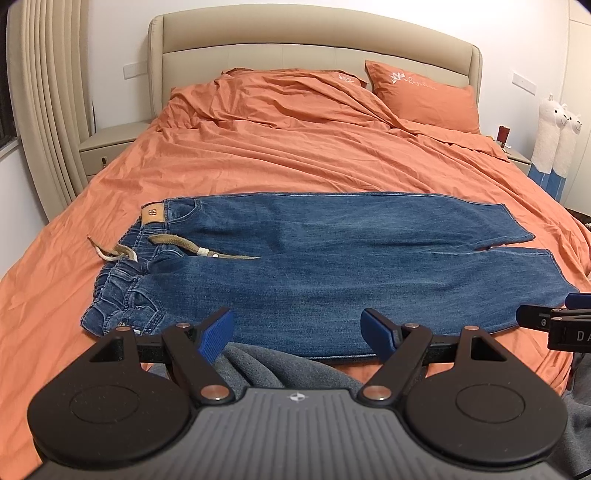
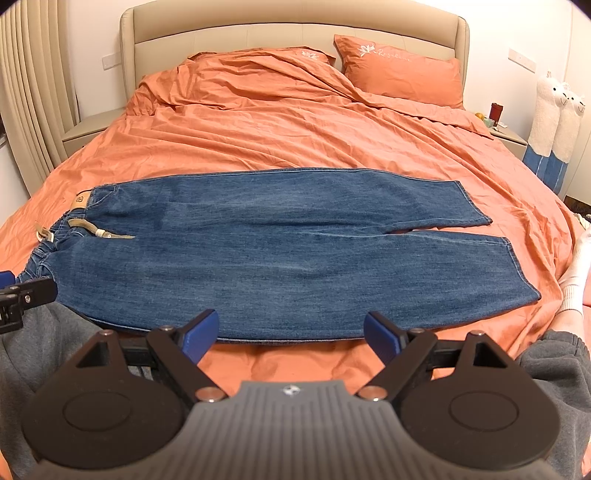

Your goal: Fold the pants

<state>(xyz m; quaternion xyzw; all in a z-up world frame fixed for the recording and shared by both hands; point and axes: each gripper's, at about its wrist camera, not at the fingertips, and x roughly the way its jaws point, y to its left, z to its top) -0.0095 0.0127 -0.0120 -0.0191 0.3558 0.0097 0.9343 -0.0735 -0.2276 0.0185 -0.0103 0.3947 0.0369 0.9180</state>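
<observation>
Blue jeans [image 2: 280,240] lie flat across an orange-sheeted bed [image 2: 277,133], waist at 9 o'clock, tan patch [image 1: 152,214] unreadable, pillow [image 2: 402,70] script perhaps "Rosaline" at 1 o'clock, while left gripper [image 1: 297,332] and right gripper [image 2: 291,332] hover spread wide, empty, at 6 o'clock.

A home bedroom: a bed [image 1: 258,155] with orange bedding, a padded headboard [image 1: 314,40] far, nightstands [image 1: 110,144] beside.

Orange duvet [image 2: 295,129] lying rumpled far beyond the fingers, pillow [image 2: 402,74] leaning on headboard [image 2: 295,33], llama plushes [image 2: 554,110] standing far right.
</observation>
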